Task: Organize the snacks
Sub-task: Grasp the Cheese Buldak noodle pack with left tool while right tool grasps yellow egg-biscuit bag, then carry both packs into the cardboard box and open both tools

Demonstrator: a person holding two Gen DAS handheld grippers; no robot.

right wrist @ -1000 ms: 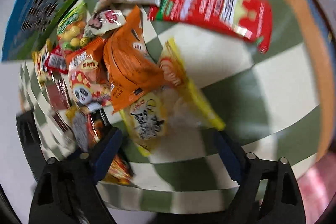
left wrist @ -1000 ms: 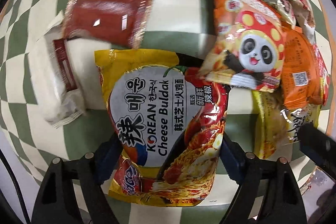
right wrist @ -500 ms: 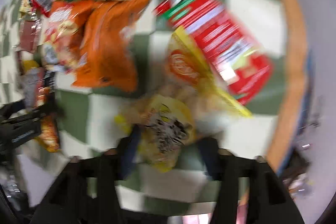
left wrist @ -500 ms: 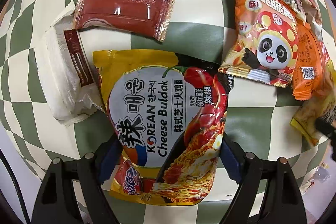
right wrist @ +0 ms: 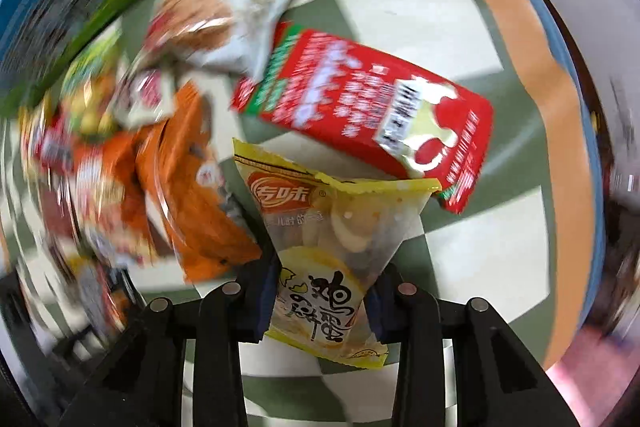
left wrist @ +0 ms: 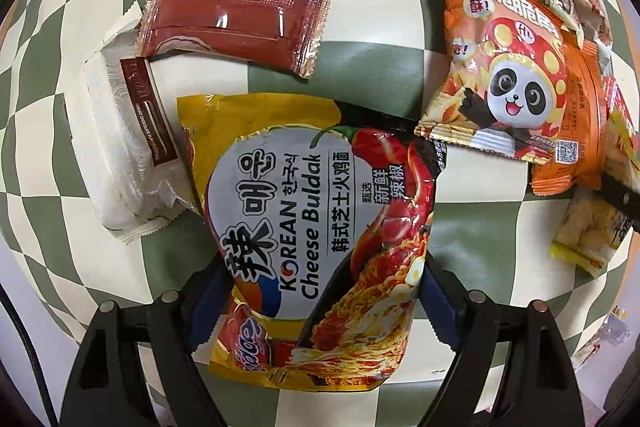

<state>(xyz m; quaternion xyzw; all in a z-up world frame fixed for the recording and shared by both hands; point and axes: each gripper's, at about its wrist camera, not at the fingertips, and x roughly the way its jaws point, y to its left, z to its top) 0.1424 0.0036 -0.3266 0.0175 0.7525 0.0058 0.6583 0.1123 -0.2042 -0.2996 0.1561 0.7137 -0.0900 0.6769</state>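
In the left wrist view, a white wrapped pack (left wrist: 124, 147) with a brown label lies at the left on the green-and-cream checked tablecloth (left wrist: 472, 227). Just above and to its right lies a flat dark red pouch (left wrist: 240, 3), its lower left corner overlapping the white pack. In the middle sits a yellow noodle packet (left wrist: 316, 231) printed "Korean Cheese Buldak", its upper left edge touching the white pack. The left gripper (left wrist: 316, 299) points down over it, its blue-padded fingers (left wrist: 208, 291) spread wide on either side of the packet's lower half; whether the pads press on it cannot be told. To the right lies an orange snack bag with a panda (left wrist: 508, 75), resting on other orange and yellow bags at the right edge. More red and yellow packets crowd the top edge.

In the right wrist view, much of the left side is blurred: a heap of orange, red and green packets (right wrist: 168, 167) lies there. A white bag (right wrist: 224, 19) sits above the centre, with a long red packet (right wrist: 360, 107) to its right. Below it, a yellow egg-snack bag (right wrist: 320, 267) stands in the centre, its top corner just under the red packet. The right gripper (right wrist: 320, 291) is clamped on the lower part of this yellow bag, fingers pinching it from both sides. An orange band (right wrist: 532, 67) runs along the cloth's right edge.
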